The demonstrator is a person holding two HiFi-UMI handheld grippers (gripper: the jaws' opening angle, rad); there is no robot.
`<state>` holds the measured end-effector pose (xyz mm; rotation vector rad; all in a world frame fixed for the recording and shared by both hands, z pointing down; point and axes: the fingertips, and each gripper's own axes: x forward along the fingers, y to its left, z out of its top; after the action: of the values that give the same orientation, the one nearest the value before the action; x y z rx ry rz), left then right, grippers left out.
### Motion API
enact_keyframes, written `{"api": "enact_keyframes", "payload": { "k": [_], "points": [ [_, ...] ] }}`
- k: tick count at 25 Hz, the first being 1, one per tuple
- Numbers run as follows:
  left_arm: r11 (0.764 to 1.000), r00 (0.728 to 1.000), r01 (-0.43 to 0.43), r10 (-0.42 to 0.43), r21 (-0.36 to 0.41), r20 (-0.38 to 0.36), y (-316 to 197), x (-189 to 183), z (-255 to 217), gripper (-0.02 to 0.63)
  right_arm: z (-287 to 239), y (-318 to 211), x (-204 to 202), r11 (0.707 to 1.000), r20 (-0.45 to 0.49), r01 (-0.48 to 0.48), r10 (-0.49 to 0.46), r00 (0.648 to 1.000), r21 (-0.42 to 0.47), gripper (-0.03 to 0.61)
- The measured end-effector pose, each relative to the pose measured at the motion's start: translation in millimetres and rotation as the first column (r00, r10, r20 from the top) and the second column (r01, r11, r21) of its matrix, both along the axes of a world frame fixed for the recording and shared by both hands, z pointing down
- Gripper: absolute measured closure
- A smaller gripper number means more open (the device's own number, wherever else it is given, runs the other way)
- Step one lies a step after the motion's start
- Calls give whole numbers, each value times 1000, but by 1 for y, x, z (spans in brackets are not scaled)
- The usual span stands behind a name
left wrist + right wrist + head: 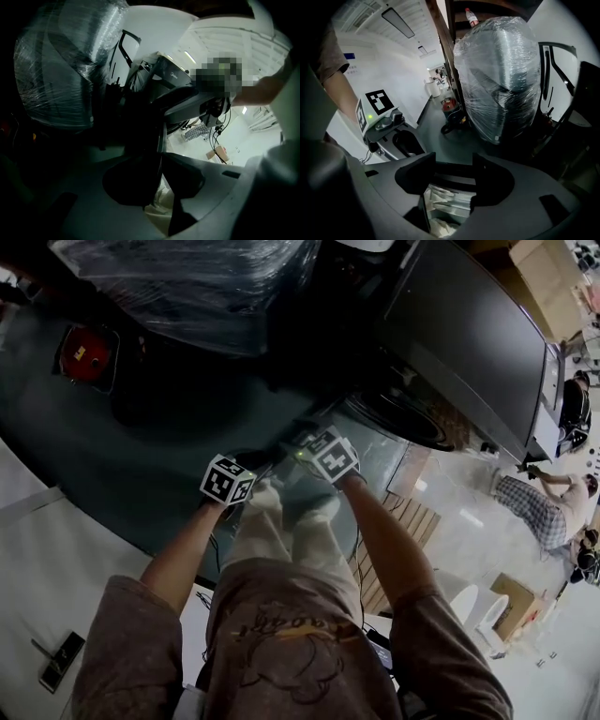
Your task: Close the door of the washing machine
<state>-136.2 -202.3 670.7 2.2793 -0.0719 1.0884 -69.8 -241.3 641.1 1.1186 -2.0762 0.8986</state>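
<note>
The dark washing machine (469,343) stands at the upper right, its drum opening (412,418) uncovered. Its round glass door (375,460) is swung out toward me. My left gripper (258,461) is at the door's near edge. In the left gripper view the thin door rim (160,140) runs straight between the jaws, which close on it from both sides (160,173). My right gripper (305,442) is beside it at the same edge. In the right gripper view its jaws stand apart (454,176) and the dark door rim (452,182) lies crosswise behind them. Pale trousers show through the glass (447,204).
A bulky item wrapped in plastic film (187,277) stands just left of the machine, with a red object (86,354) on the floor farther left. A wooden pallet (403,521) lies under the door. At the right are a person (544,502) and a cardboard box (511,601).
</note>
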Motion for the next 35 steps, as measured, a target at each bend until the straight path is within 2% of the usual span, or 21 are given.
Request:
{"api": "enact_keyframes", "payload": {
  "k": [9,12,15,17,22,27,31,35],
  "points": [
    [997,997,-69,70,-29,21,55,25,0,506,0,52,26,998,21,-64,64,998,-5,342],
    [993,994,-109,110,-40,22,71,35,2,506,-4,70,36,990,79,-142,140,987,18,342],
    [990,992,-124,126,-61,25,83,44,2,500,-12,87,55,967,115,-248,241,964,50,342],
    [990,991,-129,131,-65,34,90,50,1,495,-16,105,70,945,125,-321,312,942,60,342],
    [985,987,-153,157,-84,46,115,65,1,486,-25,159,94,866,182,-494,476,860,70,342],
    [976,979,-191,197,-105,50,139,85,2,483,-18,203,107,808,191,-585,564,804,77,342],
    [965,971,-229,235,-125,35,156,106,3,482,-14,231,117,746,206,-662,638,742,76,342],
    [966,982,-183,187,-181,6,175,133,4,485,-7,265,133,712,205,-699,675,709,69,342]
  ]
}}
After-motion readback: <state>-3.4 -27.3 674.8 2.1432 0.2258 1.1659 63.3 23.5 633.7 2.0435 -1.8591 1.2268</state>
